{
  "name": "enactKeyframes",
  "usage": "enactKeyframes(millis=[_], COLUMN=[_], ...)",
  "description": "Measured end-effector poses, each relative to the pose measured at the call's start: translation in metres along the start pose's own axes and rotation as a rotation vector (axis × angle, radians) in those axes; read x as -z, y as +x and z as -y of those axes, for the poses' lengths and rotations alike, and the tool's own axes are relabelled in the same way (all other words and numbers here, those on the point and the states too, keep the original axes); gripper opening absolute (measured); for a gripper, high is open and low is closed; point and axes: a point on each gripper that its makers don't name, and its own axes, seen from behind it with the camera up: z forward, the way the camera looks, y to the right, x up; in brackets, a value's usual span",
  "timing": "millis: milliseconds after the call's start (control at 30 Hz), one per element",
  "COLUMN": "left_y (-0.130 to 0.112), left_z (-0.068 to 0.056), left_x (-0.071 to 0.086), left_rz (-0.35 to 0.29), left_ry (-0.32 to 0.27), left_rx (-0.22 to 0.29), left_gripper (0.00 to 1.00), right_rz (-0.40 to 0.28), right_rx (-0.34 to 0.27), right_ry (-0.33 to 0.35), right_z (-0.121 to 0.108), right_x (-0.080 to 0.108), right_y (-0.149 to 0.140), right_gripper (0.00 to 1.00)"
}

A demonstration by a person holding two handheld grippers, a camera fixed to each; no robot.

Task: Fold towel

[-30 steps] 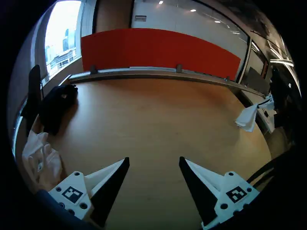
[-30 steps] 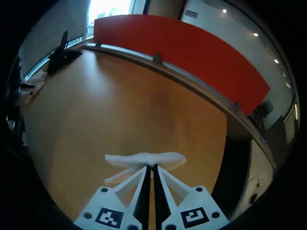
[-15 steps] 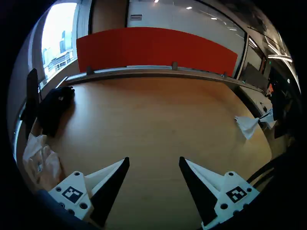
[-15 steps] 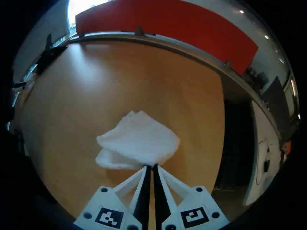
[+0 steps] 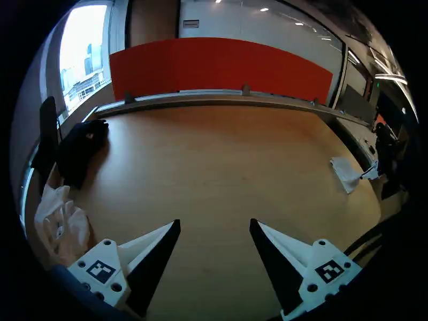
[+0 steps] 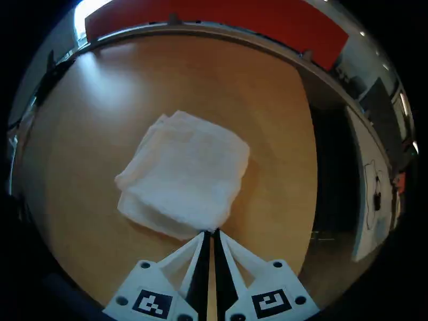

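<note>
Right gripper [image 6: 213, 234] tilts down at the wooden table [image 6: 101, 101], pinched tight on the folded white towel's [image 6: 184, 174] near corner. Left gripper [image 5: 214, 223] hovers level, spread wide, holding nothing.

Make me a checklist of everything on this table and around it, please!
Surface: wooden table, bare in the middle.
Job's things: towel, white, folded, lying flat on the table.
Clutter: black bag and plastic bag, at the left in the left gripper view.
Grippers: left gripper open, holding nothing; right gripper shut on the towel's near corner.
Cables: what looks like a thin cord on a white desk beside the table.
Surroundings: red partition along the table's far edge; window beside it.
</note>
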Motion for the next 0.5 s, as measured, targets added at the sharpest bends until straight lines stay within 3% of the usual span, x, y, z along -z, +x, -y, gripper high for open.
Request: enactKeyframes(millis=[367,500], left_y=[-0.009,-0.008], left_z=[0.005,0.004], left_x=[0.006,0.006], left_rz=[0.008,0.005], left_ry=[0.010,0.008], left_rx=[-0.004,-0.005], left_gripper=[0.96,0.96], right_rz=[0.026,0.007], right_rx=[-0.010,-0.001], right_ry=[-0.030,-0.036], right_z=[0.001,0.000], right_x=[-0.007,-0.001], right_y=[-0.020,-0.019], right_gripper=[0.15,0.34])
